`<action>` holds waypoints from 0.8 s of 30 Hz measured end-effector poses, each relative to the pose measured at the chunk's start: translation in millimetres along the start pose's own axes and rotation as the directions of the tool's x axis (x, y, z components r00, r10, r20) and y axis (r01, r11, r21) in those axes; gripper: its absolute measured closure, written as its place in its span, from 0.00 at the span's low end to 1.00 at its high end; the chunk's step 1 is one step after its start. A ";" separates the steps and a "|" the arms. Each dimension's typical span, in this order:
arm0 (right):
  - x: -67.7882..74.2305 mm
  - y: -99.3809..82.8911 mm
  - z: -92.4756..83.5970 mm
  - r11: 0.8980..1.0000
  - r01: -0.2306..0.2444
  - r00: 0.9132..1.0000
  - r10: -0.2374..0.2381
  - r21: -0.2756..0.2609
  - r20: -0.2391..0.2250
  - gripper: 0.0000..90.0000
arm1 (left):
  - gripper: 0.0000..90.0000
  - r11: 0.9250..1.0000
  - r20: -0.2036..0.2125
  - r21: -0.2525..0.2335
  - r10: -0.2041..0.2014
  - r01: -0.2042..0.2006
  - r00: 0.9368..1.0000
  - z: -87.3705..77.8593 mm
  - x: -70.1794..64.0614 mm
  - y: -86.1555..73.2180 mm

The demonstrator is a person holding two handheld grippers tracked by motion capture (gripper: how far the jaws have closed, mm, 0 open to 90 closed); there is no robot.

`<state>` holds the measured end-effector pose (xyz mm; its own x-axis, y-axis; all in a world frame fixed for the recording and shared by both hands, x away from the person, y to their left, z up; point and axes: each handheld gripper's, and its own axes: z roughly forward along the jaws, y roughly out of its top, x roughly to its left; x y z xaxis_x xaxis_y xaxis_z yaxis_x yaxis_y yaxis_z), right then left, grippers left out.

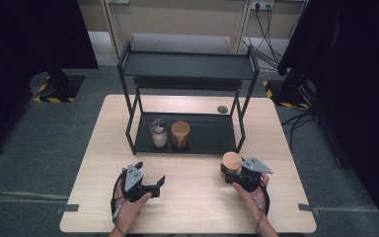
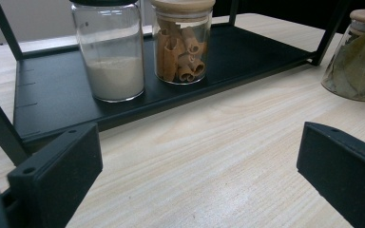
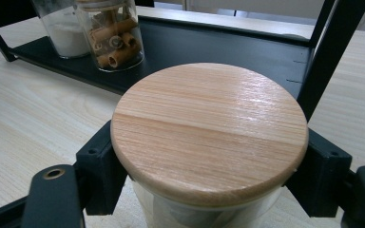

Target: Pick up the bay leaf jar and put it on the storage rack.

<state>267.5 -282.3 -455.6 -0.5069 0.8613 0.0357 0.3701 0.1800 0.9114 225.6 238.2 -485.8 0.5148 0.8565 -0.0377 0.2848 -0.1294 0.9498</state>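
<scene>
The right gripper (image 1: 233,174) is clamped on the upright jar of leaves (image 1: 231,163), just below its wooden lid (image 3: 209,128), on the table (image 1: 192,197) near the rack's right front leg. The rack's lower shelf (image 1: 207,133) lies just beyond and to the left. The left gripper (image 1: 150,180) rests released, well apart at the left.

No readable text, labels, brands or numbers are seen on anything; only yellow-black hazard stripes (image 1: 53,99) are marked on the stand bases on the floor
</scene>
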 end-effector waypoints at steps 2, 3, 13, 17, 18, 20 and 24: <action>0.3 0.4 -0.1 1.000 0.002 1.000 -0.002 0.001 0.001 0.29 | 0.01 1.000 0.000 0.000 0.001 -0.001 1.000 0.0 0.0 0.0; 0.6 0.4 -0.2 1.000 0.003 1.000 -0.003 0.000 0.003 0.29 | 0.01 1.000 0.000 0.000 0.000 0.000 1.000 0.0 0.1 0.0; 1.7 2.3 -6.8 1.000 -0.001 1.000 0.001 -0.027 0.002 0.29 | 0.01 1.000 0.001 -0.001 -0.001 0.001 1.000 -0.1 0.1 -0.2; 2.3 3.2 -7.0 1.000 -0.001 1.000 0.001 -0.023 -0.008 0.29 | 0.01 1.000 0.001 -0.001 -0.001 0.001 1.000 -0.1 0.4 -0.1; 2.6 3.6 -7.2 1.000 -0.001 1.000 0.001 -0.023 -0.009 0.29 | 0.01 1.000 0.001 -0.001 -0.001 0.001 1.000 -0.1 0.4 -0.1; 2.8 4.3 -7.7 1.000 0.003 1.000 -0.004 -0.026 -0.014 0.29 | 0.01 1.000 0.001 -0.001 -0.001 0.001 1.000 -0.1 0.3 -0.1; 3.1 5.2 -7.8 1.000 0.005 1.000 -0.006 -0.026 -0.019 0.29 | 0.01 1.000 0.001 0.000 0.000 0.000 1.000 0.0 0.2 0.0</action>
<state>261.8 -282.4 -447.6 -0.5236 0.8511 0.0380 0.3466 0.1721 0.9221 225.7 238.4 -485.8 0.5153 0.8561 -0.0383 0.2847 -0.1289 0.9499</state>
